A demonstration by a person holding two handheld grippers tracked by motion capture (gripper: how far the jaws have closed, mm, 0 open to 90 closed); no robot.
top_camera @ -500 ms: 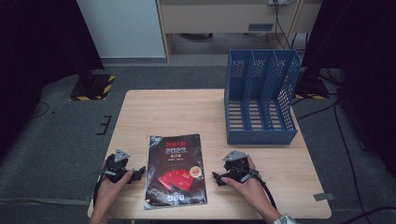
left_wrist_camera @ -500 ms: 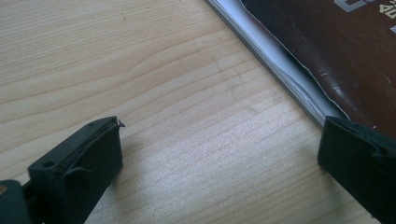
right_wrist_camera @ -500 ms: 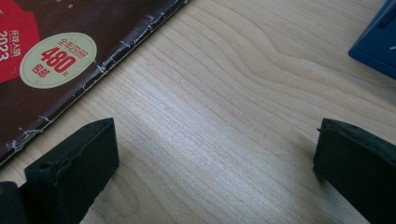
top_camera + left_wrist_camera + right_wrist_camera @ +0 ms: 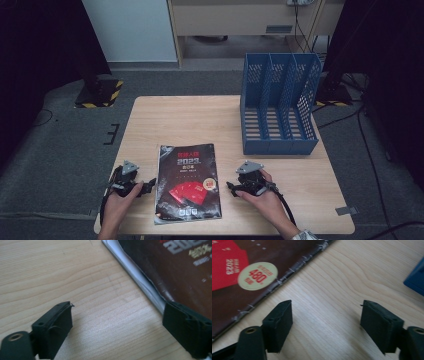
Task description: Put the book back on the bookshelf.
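Your left gripper (image 4: 148,187) and right gripper (image 4: 231,186) both sit spread, empty, flanking the book (image 4: 188,183) at lower centre of the high view. Risk: the left jaw already overlaps the frayed cover edge; closing there likely creases pages instead of lifting.

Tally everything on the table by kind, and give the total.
Magazine: 1
Blue file rack: 1
Handheld grippers: 2, left gripper and right gripper
Total: 4
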